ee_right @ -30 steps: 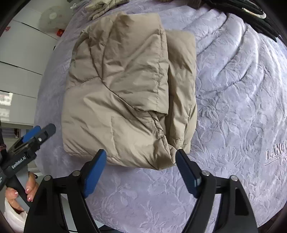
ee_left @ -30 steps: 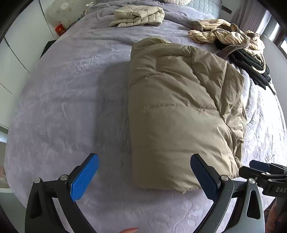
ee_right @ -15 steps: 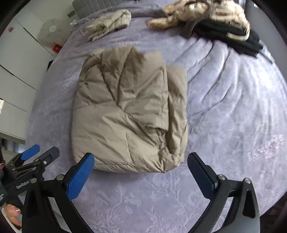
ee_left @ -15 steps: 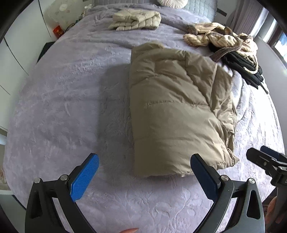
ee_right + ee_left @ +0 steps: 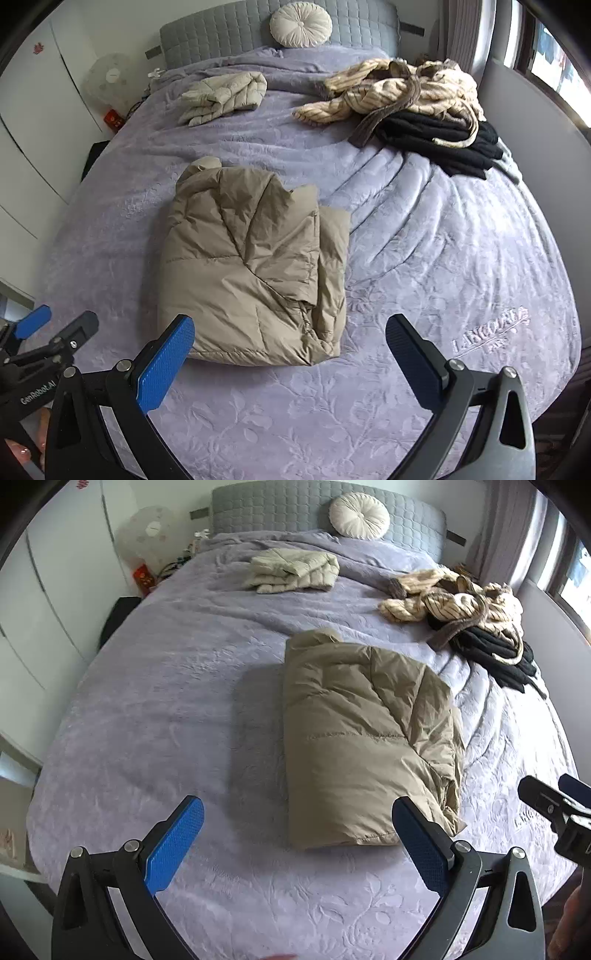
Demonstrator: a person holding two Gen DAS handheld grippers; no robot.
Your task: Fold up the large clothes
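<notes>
The tan quilted down jacket (image 5: 255, 273) lies folded into a thick rectangle near the middle of the lavender embossed bedspread (image 5: 461, 240), its layered open edges toward 3 o'clock in the right wrist view and its smooth fold toward 9 o'clock. Both tools are clear of it. The left hand-held gripper (image 5: 297, 834) has its blue pads spread wide with nothing between them, and the right hand-held gripper (image 5: 290, 350) has just been opening to its full spread, also with nothing between the pads; each hangs above the near edge of the bundle without touching it.

This fold looks complete, so the step in hand is judged to be the release and pull-back, then a turn to the next garment. To do that well, lift clear straight away from the jacket so neither pad snags the puffy top layer, which could spring open at the loose corner at 5 o'clock. Check that the bundle keeps its shape before leaving it.

A cream quilted garment (image 5: 225, 96) sits folded at 11 o'clock near the grey padded headboard (image 5: 221, 33). The unfolded heap of cream striped knitwear and black clothing (image 5: 417, 107) at 1 o'clock is the likely next pick; take 1 garment only, by 2 separated edge points.
</notes>
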